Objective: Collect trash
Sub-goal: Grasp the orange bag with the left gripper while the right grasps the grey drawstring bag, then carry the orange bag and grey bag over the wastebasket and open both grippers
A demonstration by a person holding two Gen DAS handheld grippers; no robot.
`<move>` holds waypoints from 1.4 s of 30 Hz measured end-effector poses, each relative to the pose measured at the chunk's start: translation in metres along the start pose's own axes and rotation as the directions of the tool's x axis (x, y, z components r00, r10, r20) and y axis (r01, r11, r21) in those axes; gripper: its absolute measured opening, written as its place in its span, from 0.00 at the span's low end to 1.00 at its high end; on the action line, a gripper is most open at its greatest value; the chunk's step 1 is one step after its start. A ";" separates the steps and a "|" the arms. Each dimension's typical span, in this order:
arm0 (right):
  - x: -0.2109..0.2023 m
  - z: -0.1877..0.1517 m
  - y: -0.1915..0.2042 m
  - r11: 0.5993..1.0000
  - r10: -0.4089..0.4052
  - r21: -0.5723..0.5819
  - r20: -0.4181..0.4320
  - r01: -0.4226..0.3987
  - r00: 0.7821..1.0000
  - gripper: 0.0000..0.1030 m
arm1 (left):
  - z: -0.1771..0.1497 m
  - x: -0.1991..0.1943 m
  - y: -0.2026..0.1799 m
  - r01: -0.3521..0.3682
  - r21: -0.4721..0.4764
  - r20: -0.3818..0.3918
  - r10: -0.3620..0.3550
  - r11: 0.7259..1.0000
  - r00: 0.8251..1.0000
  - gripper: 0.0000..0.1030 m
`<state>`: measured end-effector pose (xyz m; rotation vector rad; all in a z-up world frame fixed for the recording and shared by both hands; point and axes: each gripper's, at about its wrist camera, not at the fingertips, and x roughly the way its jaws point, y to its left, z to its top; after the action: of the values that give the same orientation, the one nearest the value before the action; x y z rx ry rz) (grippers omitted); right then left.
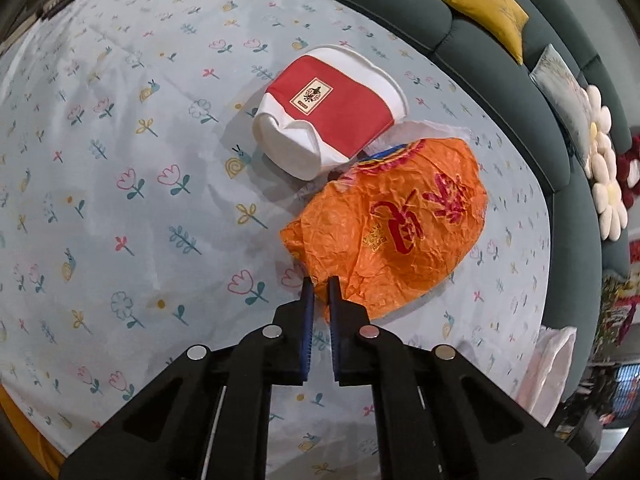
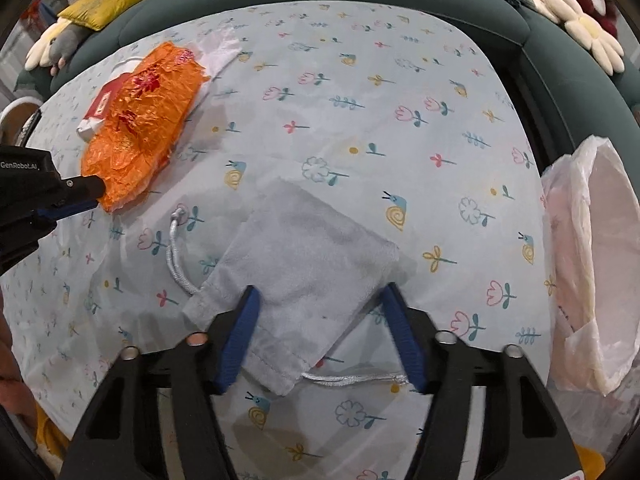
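An orange plastic bag (image 1: 400, 228) with red print lies on the flowered tablecloth; it also shows at the left in the right wrist view (image 2: 140, 120). My left gripper (image 1: 321, 286) is shut on its near edge; it shows in the right wrist view (image 2: 96, 194). A crushed red and white paper cup (image 1: 328, 112) lies on its side just beyond the bag. My right gripper (image 2: 320, 296) is open, its fingers straddling a pale grey drawstring pouch (image 2: 304, 264) that lies flat on the table.
A white plastic bag (image 2: 592, 264) hangs open at the table's right edge and shows in the left wrist view (image 1: 548, 368). A dark green sofa (image 1: 520, 92) with yellow, flower and patterned cushions curves around the table's far side.
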<state>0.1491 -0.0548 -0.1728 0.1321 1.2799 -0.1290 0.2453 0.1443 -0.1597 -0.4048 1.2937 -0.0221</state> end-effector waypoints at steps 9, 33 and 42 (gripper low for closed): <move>-0.013 -0.006 0.001 0.999 0.041 -0.006 -0.007 -0.041 0.999 0.06 | -0.024 -0.020 -0.015 -0.003 0.066 0.021 0.002 0.998 1.000 0.05; -0.119 -0.024 -0.093 0.988 0.035 0.142 0.207 -0.066 0.978 0.06 | -0.115 -0.089 -0.132 0.062 0.369 0.080 -0.098 0.927 0.992 0.03; -0.143 -0.038 -0.150 0.971 0.000 0.229 0.262 -0.063 0.965 0.06 | -0.149 -0.103 -0.185 0.083 0.479 0.081 -0.138 0.874 0.987 0.03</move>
<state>0.0479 -0.1929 -0.0506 0.3296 0.9961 -0.2629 0.1150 -0.0451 -0.0398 -0.0538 1.1054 -0.4030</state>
